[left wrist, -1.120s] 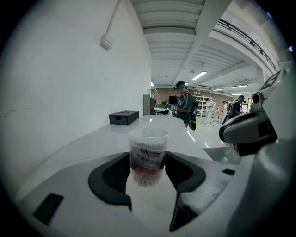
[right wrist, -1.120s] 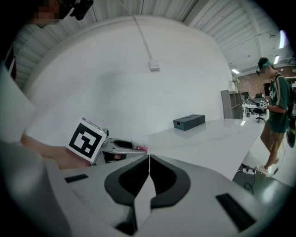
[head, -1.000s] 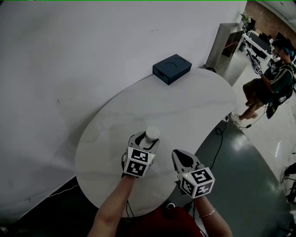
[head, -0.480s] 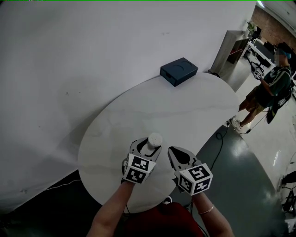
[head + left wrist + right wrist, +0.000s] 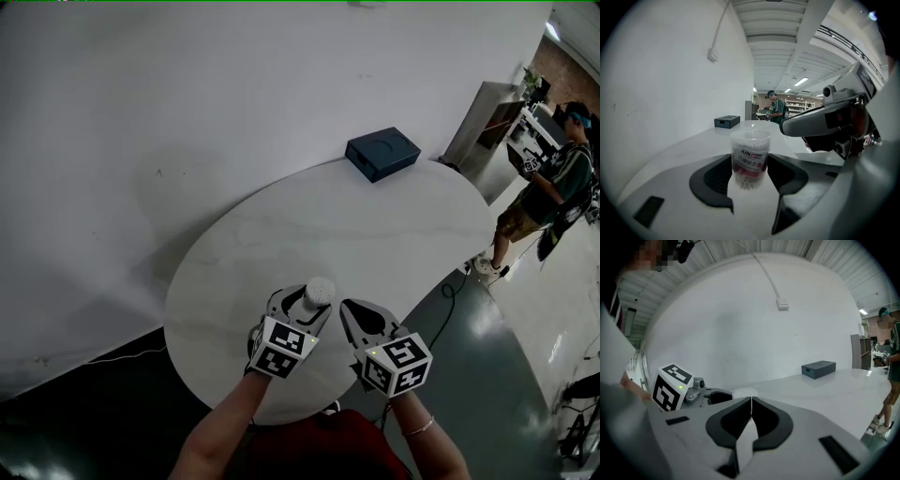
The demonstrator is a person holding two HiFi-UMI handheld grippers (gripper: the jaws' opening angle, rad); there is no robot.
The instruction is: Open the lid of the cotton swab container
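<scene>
The cotton swab container (image 5: 750,157) is a clear round tub with a red label and its lid on. It stands upright between the jaws of my left gripper (image 5: 750,165), which is shut on its sides. In the head view its white lid (image 5: 320,291) shows above the left gripper (image 5: 302,307), near the table's front edge. My right gripper (image 5: 346,307) sits just right of the container with its jaws shut and nothing between them (image 5: 751,401). From the right gripper view only the lid's edge (image 5: 743,392) shows, behind the left gripper's marker cube (image 5: 670,387).
The white oval table (image 5: 375,234) stands against a white wall. A dark blue box (image 5: 382,153) lies at its far edge. A person (image 5: 553,178) stands on the grey floor to the right, and a cable (image 5: 448,291) runs by the table's right edge.
The head view has swung, so the table and box sit further right in frame. The right gripper has drawn a little closer to the container. The left grip is unchanged.
</scene>
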